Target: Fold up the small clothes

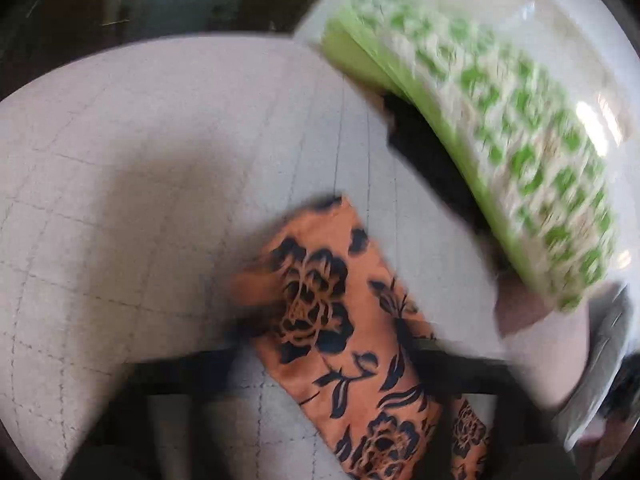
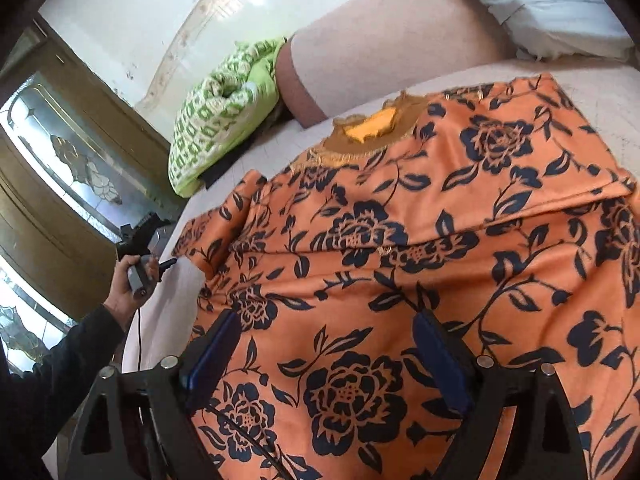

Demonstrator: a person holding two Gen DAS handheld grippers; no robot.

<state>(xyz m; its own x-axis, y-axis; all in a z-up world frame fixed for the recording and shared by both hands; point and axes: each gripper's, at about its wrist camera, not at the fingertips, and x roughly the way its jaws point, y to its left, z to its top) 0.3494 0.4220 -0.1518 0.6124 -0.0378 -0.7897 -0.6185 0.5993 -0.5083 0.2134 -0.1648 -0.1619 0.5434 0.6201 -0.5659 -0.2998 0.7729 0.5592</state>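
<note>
The orange floral top [image 2: 400, 264] is lying spread on the bed [image 2: 600, 80]. The right gripper [image 2: 324, 348] is hovering over it, jaws wide and empty. The left gripper [image 2: 166, 265], shut, is reaching the sleeve [image 1: 320, 288]; whether it is pinching cloth is lost in blur. Folding the sleeve inward likely comes next. The green blanket [image 2: 212, 120] is lying aside.

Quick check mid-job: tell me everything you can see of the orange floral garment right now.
The orange floral garment is soft, slightly shiny fabric printed with dark navy flowers and leaves, with a frayed tan neckline showing a yellow lining. It lies spread, with creases, on the pale gridded bed cover. One short sleeve reaches toward the left gripper. The right gripper hangs open over its lower part, fingers apart.
</note>
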